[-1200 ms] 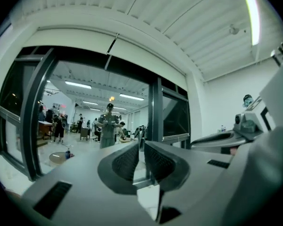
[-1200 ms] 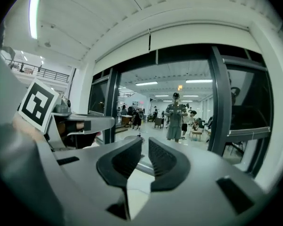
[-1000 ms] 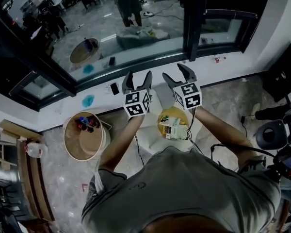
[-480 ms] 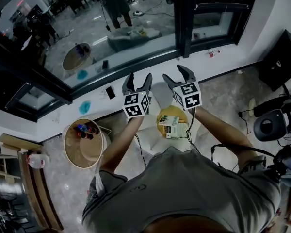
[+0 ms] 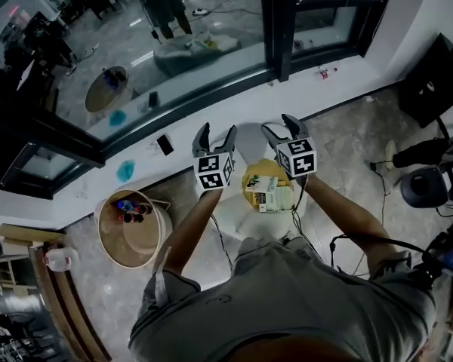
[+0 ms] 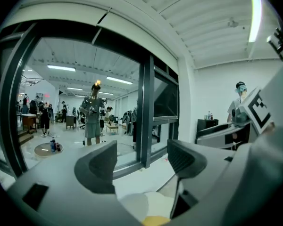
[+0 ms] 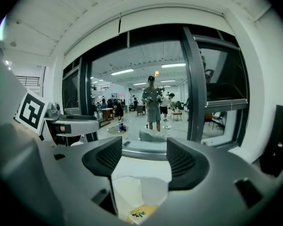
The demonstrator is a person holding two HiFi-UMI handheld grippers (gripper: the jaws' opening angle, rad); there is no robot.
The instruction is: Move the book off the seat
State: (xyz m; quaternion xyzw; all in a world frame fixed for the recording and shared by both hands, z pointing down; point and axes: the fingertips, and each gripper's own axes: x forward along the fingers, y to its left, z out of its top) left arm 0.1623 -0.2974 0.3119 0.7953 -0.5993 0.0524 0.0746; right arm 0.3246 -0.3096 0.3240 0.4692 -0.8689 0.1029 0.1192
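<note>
Book [image 5: 270,193] lies flat on the yellow seat [image 5: 251,173], below and behind my jaw tips, closer to my right gripper [image 5: 279,124]. Both pairs of jaws stand apart, holding nothing. White seat back [image 5: 249,138] sits under the tips; window sill [image 5: 187,154] with a phone [image 5: 164,144] ahead; round table [image 5: 106,232] outboard of my left gripper [image 5: 215,132]

Book [image 5: 270,193]: cover print too small to read.
Seat [image 5: 258,173]: largely hidden beneath book.
Right gripper view, lower centre: book mostly hidden behind right tool [image 7: 140,157] body.
Round tub [image 5: 128,240], left: contents too small to identify.
</note>
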